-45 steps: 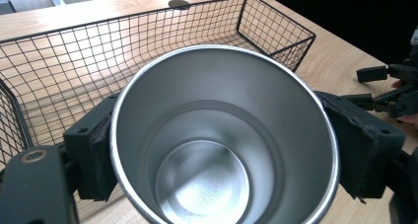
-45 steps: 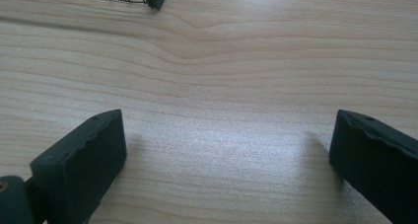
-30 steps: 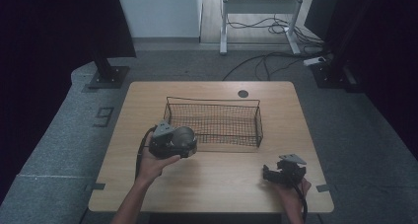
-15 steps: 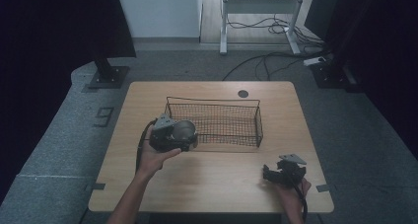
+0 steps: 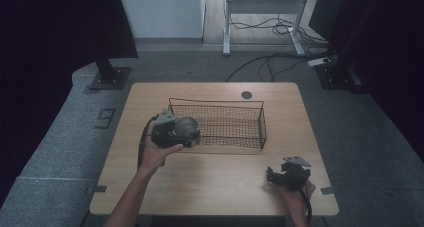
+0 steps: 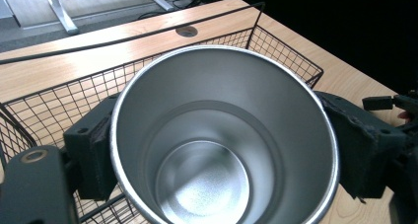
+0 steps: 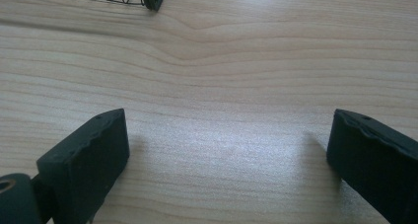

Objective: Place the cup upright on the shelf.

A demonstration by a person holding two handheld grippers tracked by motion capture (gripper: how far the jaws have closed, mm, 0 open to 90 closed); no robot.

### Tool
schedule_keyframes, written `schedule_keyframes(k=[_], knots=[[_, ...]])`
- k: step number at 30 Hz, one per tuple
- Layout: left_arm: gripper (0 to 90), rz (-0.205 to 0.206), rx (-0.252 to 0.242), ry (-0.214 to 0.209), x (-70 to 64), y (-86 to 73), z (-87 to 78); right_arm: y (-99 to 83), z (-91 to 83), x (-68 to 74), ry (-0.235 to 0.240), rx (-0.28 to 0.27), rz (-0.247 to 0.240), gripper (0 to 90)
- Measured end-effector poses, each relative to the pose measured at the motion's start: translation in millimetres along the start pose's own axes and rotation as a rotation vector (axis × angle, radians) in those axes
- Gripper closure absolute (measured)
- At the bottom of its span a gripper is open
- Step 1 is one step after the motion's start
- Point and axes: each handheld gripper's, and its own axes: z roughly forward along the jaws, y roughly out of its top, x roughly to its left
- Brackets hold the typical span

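The left tool [image 5: 181, 133] grips a steel cup [image 5: 187, 129], one jaw on each side of its wall, and holds it at the left end of the wire basket [image 5: 235, 122], just above that end's rim. In the left tool's view the cup [image 6: 222, 140] is empty, its mouth facing the camera, with the basket [image 6: 59, 100] behind it. The right tool [image 5: 286, 176] sits near the counter's [image 5: 220, 182] front right corner, well apart from the basket, jaws spread wide over bare wood [image 7: 222, 86] with nothing between them.
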Motion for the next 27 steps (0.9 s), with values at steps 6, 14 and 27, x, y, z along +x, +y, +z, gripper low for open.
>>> schedule_keyframes(k=[6,14,27], knots=[[14.4,-0.004,0.002,0.005,3.4,5.0,3.2,0.0,0.0,0.0,-0.001,0.0,0.001,2.5],[14.4,-0.014,0.009,0.004,8.7,8.1,8.6,0.0,0.0,0.0,0.0,0.0,0.001,2.6],[14.4,-0.009,0.023,0.015,15.6,16.1,16.1,0.0,-0.1,-0.1,0.0,0.001,-0.001,2.5]])
